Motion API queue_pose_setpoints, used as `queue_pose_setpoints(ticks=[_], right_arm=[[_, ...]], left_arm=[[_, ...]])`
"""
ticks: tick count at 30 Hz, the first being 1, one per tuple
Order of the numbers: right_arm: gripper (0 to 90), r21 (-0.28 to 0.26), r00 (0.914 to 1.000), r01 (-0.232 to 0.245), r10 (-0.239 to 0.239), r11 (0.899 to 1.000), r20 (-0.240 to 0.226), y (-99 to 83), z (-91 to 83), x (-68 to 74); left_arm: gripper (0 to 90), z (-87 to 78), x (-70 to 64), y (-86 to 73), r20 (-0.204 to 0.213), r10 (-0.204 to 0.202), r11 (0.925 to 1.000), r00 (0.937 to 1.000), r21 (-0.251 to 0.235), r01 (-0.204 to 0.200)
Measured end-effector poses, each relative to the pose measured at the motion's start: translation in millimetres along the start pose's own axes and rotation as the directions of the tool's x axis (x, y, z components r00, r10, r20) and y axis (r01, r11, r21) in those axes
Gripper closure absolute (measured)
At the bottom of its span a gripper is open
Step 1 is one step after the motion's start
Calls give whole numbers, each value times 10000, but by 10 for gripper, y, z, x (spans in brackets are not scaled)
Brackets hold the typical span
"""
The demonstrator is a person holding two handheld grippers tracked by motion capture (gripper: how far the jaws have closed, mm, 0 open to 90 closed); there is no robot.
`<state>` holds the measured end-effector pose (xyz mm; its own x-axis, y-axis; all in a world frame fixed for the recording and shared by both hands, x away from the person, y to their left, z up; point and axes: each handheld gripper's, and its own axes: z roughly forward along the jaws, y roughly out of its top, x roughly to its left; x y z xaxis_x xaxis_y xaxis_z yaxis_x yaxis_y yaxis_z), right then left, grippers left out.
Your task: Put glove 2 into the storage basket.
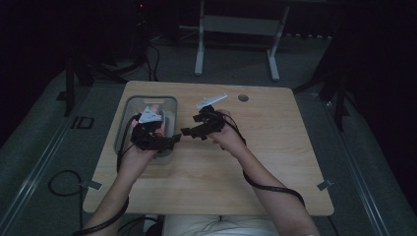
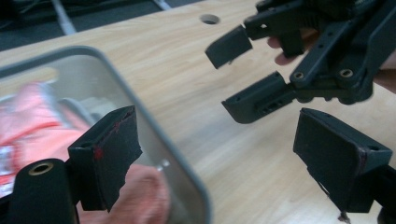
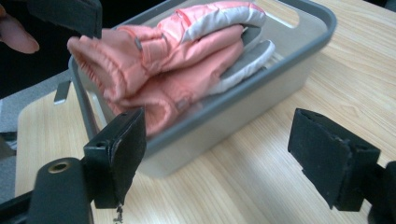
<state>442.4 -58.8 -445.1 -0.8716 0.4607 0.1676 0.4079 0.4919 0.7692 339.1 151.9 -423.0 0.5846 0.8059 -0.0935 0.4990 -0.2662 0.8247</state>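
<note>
Closest to the camera in the high view, two forearms come up from the bottom edge, each hand holding one tool. The left tool (image 1: 174, 139) sits over the near right corner of the grey bin (image 1: 129, 110), left of centre in the frame, and the right tool (image 1: 186, 132) is just beside it over bare wood. Their tips nearly meet, but I can't tell if they touch.

The gripper views give way more detail. In the left gripper view the left tool (image 2: 224, 154) has its jaws spread wide with nothing between them: one pad hangs over the bin's rim (image 2: 154, 126) and the other over the table (image 2: 243, 186). The right tool (image 2: 233, 74) shows at upper right, also gaping. In the right gripper view the right tool (image 3: 219, 149) is wide open and empty too, aimed at the bin (image 3: 261, 88). This view actually shows what's inside: two pink and grey gloves (image 3: 187, 60), stacked, with cuffs hanging over the rim at the left of the frame. From above they're mostly hidden under the left hand.

The table (image 1: 275, 162) is light wood with rounded corners and a round hole (image 1: 243, 98) near its far edge. Beyond it is a dark room, with grey flooring and a white frame stand (image 1: 236, 29) at top centre.
</note>
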Motion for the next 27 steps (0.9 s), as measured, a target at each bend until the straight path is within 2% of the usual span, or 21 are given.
queue_pose_setpoints(ticks=[3, 5, 6, 8, 10, 13, 15, 20, 21, 22, 24, 26, 27], right_arm=[[193, 40, 9998, 174, -175, 9998, 79, -93, -98, -3], [193, -16, 9998, 187, -187, 9998, 99, -152, -155, -13], [194, 5, 9997, 184, -184, 9998, 132, -182, -177, -15], [195, 56, 9993, 318, -319, 9995, 200, -249, -203, -12], [194, 131, 9993, 344, -346, 9993, 158, -351, -222, -3], [193, 185, 9984, 510, -514, 9985, 216, -481, -248, 9], [193, 133, 9986, 451, -454, 9989, 268, -558, -276, 1], [192, -63, 9992, 307, -305, 9995, 270, -717, -336, -50], [192, -63, 9992, 307, -305, 9995, 270, -717, -336, -50], [192, -43, 9993, 278, -277, 9996, 255, -745, -341, -56], [192, -27, 9993, 297, -296, 9996, 239, -817, -352, -65], [192, -32, 9993, 345, -344, 9994, 176, -872, -361, -72], [192, 6, 9992, 341, -341, 9994, 194, -898, -366, -75]], left_arm=[[141, 46, -113, -29, 293, 84, 9999, 9995, -73, -82], [141, 81, -208, -49, 187, 307, 9995, 9994, 44, -308], [141, 94, -258, -59, 275, 449, 9990, 9986, -2, -449], [141, 112, -345, -76, 527, 451, 9989, 9976, -112, -446], [141, 133, -452, -95, 658, 701, 9975, 9954, -121, -695], [141, 166, -559, -132, 1072, 712, 9974, 9917, -213, -693], [141, 191, -621, -163, 1263, 813, 9966, 9887, -216, -792], [141, 302, -712, -265, 1731, 1013, 9948, 9797, -77, -1015], [141, 302, -712, -265, 1731, 1013, 9948, 9797, -77, -1015], [141, 350, -736, -308, 1926, 1113, 9936, 9749, -2, -1134], [140, 399, -759, -349, 1945, 1256, 9912, 9728, 163, -1312], [140, 455, -772, -403, 2054, 1401, 9894, 9686, 97, -1452], [140, 476, -773, -421, 2022, 1445, 9883, 9686, 184, -1512]])
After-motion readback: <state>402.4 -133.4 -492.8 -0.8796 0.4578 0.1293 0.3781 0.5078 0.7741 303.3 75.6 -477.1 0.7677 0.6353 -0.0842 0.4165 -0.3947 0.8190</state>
